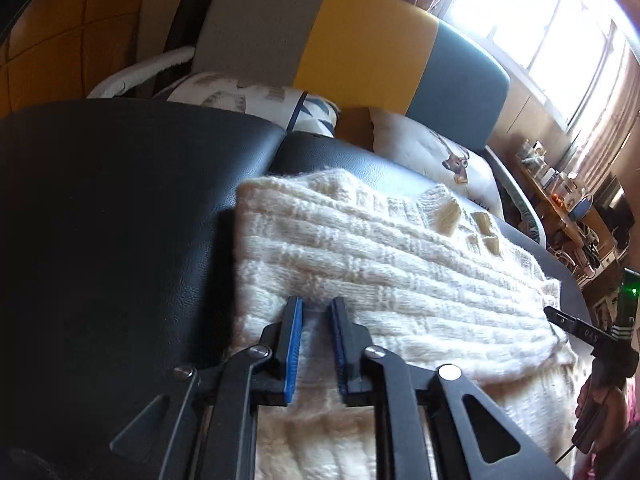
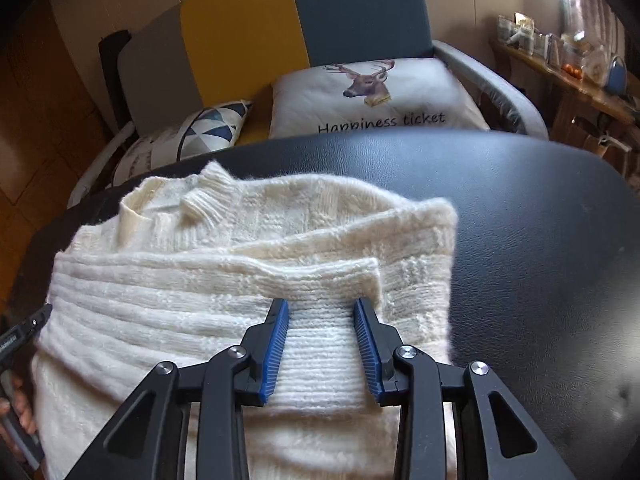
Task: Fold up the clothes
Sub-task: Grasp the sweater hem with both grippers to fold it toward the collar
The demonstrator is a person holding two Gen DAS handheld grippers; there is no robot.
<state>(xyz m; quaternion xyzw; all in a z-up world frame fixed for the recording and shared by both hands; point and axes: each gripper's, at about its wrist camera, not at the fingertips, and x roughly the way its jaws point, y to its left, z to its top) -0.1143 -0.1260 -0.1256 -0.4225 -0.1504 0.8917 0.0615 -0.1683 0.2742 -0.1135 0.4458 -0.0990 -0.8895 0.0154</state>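
black table (image 2: pixel 520 208), sweater (image 2: pixel 224 264) collar away.

Daylight floods from the blown-out window (image 1: pixel 540 20), glaring white there, while areas left of it fall dim, and fisheye bending blurs every edge.

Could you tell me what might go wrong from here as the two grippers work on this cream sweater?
1. The sweater is thick and fuzzy; the open left gripper and open right gripper may pinch only the top layer, so the folded sleeve could slide out of place.
2. The black padded surface looks smooth, so the whole bundle might shift when pulled.
3. The loose knit could snag on the ridged blue pads.
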